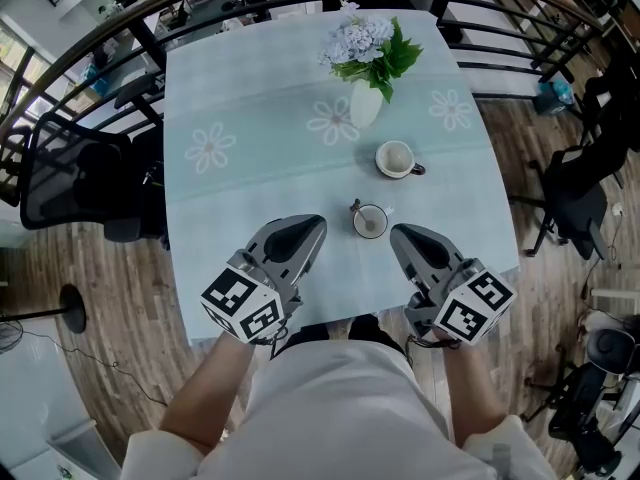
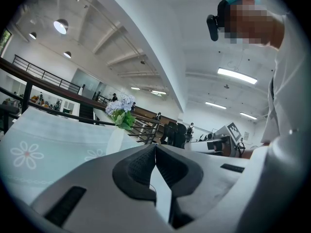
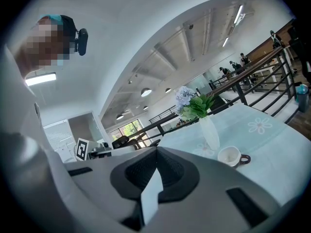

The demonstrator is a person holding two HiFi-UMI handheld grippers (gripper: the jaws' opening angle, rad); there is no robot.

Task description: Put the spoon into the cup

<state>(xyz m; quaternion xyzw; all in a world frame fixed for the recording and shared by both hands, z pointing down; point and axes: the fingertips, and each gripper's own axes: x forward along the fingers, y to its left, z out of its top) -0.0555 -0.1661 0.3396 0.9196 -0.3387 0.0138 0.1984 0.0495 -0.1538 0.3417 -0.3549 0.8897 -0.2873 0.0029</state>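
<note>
Already, spoon [image 1: 370, 224] lies in round glossy cup [image 1: 357, 221]; left gripper [image 1: 317, 222], right gripper [image 1: 396, 231] closed, empty.

White vase [image 1: 366, 105] of pale flowers, floral tablecloth [image 1: 255, 183], black chair [image 1: 62, 180], wooden floor [image 1: 110, 288]

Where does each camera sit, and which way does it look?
Head view: on the person's head, down at the table; forearms, left hand-held gripper and right hand-held gripper show.
Left gripper view: on the left one, along its shut jaws toward the vase; torso at right.
Right gripper view: on the right one, along its shut jaws toward vase and far cup; torso at left.
All show the vase.
</note>
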